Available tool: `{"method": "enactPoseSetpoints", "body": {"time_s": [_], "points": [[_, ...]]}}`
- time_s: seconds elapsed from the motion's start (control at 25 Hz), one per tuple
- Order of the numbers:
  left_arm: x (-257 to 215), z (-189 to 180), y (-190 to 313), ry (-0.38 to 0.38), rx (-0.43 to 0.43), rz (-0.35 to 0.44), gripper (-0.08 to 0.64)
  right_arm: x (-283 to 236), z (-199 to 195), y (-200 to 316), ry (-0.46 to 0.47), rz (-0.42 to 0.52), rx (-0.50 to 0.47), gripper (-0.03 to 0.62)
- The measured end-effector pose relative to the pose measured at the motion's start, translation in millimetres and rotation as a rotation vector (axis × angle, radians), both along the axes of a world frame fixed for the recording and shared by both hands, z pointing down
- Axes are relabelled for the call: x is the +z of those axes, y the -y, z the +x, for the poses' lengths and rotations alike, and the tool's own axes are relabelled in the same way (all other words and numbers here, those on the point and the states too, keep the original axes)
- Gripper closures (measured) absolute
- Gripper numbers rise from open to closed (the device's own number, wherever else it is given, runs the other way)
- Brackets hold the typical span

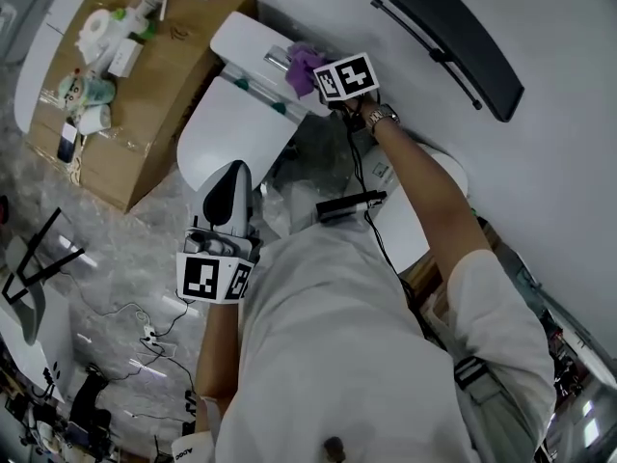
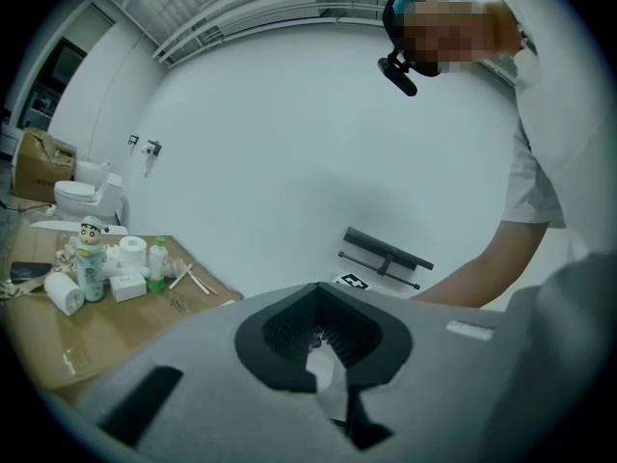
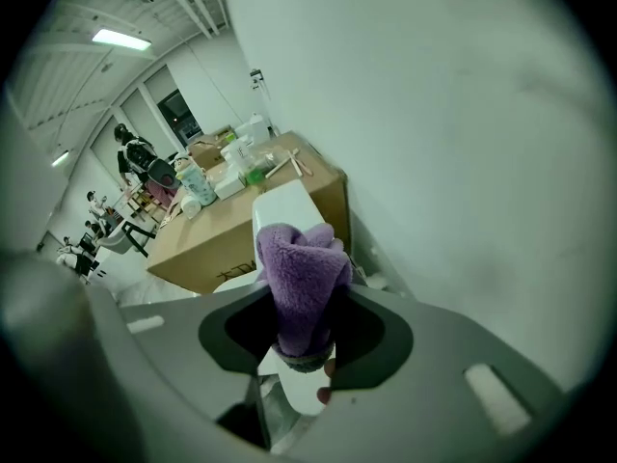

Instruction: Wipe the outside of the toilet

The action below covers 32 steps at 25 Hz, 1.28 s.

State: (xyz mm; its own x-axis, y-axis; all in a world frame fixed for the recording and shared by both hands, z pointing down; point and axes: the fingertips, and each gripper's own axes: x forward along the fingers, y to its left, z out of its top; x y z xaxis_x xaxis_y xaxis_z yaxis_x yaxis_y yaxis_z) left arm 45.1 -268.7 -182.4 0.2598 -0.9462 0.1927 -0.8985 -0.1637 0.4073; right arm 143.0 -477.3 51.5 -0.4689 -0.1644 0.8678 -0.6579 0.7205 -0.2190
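Note:
The white toilet stands against the wall, its closed seat lid (image 1: 231,128) in front of the tank lid (image 1: 253,41). My right gripper (image 1: 313,73) is shut on a purple fleece cloth (image 1: 306,64), which sits at the tank's end nearest the wall. In the right gripper view the cloth (image 3: 301,268) bulges up out of the gripper (image 3: 304,328), with the tank (image 3: 284,205) just behind it. My left gripper (image 1: 231,174) hovers at the front of the seat lid, jaws together and empty. In its own view the left gripper (image 2: 323,343) points up at the wall.
A cardboard box (image 1: 145,95) left of the toilet carries a toilet roll (image 1: 96,27), bottles and small packs. A black folded fixture (image 1: 463,32) hangs on the wall to the right. Crinkled plastic sheeting and cables (image 1: 145,331) cover the floor. A second toilet (image 2: 82,196) stands far off.

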Motion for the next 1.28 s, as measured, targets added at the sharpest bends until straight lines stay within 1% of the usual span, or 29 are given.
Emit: {"method": "enactPoseSetpoints", "body": {"time_s": [0.08,0.16,0.24,0.36,0.48,0.68,0.76,0.84,0.92,1.08,1.28], "points": [[3,-18,-6,0.005,-0.02,-0.008,0.554,4,-27,8,-0.012,0.014,-0.016,0.449],[7,-38,-12,0.013,-0.041,-0.02,0.554,16,-42,12,-0.059,0.009,-0.02,0.449],[9,-57,-20,0.023,-0.061,-0.032,0.554,28,-45,12,-0.097,-0.005,0.004,0.449],[11,-82,-31,0.034,-0.097,-0.034,0.554,32,-44,10,-0.076,-0.004,0.073,0.451],[17,-88,-35,0.036,-0.112,-0.041,0.554,39,-37,2,-0.08,-0.019,0.073,0.451],[10,-68,-18,0.023,-0.092,-0.016,0.554,40,-25,-2,-0.075,-0.035,0.073,0.449],[9,-57,-12,0.021,-0.079,-0.008,0.554,41,-15,-7,-0.091,-0.031,0.055,0.449],[9,-46,-7,0.018,-0.073,-0.006,0.554,47,1,-16,-0.129,-0.033,0.016,0.45],[10,-37,-3,0.013,-0.074,-0.005,0.554,50,19,-22,-0.142,-0.033,-0.005,0.449],[12,-20,5,0.006,-0.073,-0.004,0.554,51,52,-28,-0.127,-0.051,0.02,0.449],[16,7,16,-0.007,-0.066,0.004,0.554,54,83,-36,-0.133,-0.078,0.012,0.449]]}}
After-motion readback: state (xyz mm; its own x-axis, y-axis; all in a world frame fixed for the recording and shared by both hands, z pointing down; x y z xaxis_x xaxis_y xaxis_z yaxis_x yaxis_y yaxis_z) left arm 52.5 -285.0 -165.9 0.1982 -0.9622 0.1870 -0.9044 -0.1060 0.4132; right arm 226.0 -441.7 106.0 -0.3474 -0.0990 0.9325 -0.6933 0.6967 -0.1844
